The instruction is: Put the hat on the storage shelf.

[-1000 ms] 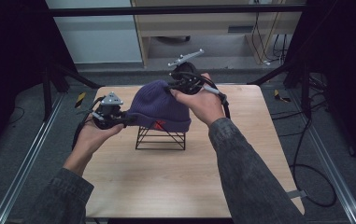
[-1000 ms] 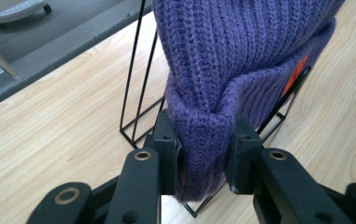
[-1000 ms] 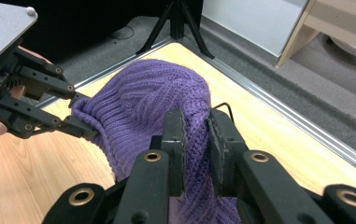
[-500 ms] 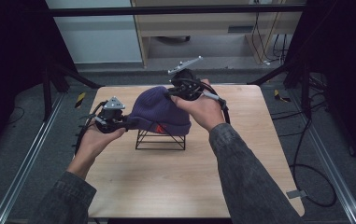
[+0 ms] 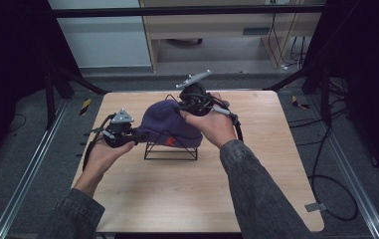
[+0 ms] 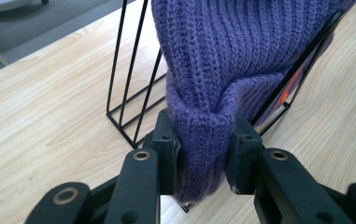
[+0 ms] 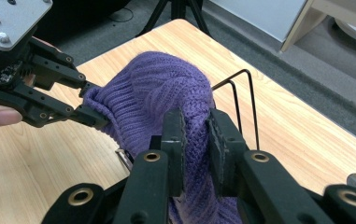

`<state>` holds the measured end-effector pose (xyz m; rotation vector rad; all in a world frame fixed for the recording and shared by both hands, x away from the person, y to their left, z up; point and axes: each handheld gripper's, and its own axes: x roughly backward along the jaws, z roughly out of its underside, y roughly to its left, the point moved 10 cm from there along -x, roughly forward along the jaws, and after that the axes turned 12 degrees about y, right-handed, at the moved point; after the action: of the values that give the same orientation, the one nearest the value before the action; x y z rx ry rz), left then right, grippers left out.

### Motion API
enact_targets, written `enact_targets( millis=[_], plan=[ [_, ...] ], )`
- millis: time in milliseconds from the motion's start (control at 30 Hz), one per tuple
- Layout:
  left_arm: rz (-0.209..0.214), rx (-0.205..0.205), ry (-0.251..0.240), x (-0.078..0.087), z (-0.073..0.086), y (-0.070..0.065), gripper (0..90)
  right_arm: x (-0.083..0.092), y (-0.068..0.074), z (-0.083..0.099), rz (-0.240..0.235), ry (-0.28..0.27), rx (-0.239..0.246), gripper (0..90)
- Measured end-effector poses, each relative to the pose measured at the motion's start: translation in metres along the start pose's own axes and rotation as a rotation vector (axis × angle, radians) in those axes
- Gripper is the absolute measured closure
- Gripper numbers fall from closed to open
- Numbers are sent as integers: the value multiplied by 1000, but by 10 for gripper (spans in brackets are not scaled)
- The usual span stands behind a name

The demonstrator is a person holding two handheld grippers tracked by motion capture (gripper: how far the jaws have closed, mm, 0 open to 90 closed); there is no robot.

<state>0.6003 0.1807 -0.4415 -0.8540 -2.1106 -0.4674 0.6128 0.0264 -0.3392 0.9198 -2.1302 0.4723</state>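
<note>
High view: both grippers' fingers clamp the purple beanie (image 5: 169, 124); you should draw its cuff evenly over the wire rack (image 5: 171, 152).

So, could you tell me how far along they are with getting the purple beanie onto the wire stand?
Done: the beanie already drapes over the black wire stand. In hand: the left gripper pinches its folded cuff and the right gripper pinches the knit at the other side. Left, probably: settling it straight and letting go, since both jaws are clamped on fabric.

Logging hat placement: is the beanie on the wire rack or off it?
On: the beanie drapes over the rack, both grippers pinching its edges.
</note>
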Motion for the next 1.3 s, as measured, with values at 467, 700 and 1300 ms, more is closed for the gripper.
enact_targets(
  millis=[467, 700, 1300],
  plan=[
    [8, 32, 28, -13, 19, 5, 686, -21, 9, 7, -13, 39, 14, 775],
    [20, 31, 45, -18, 25, 5, 680, -30, 11, 10, -25, 47, 4, 774],
    [14, 15, 71, -26, 35, 5, 655, -35, 13, 23, -51, 52, -12, 685]
  ],
)
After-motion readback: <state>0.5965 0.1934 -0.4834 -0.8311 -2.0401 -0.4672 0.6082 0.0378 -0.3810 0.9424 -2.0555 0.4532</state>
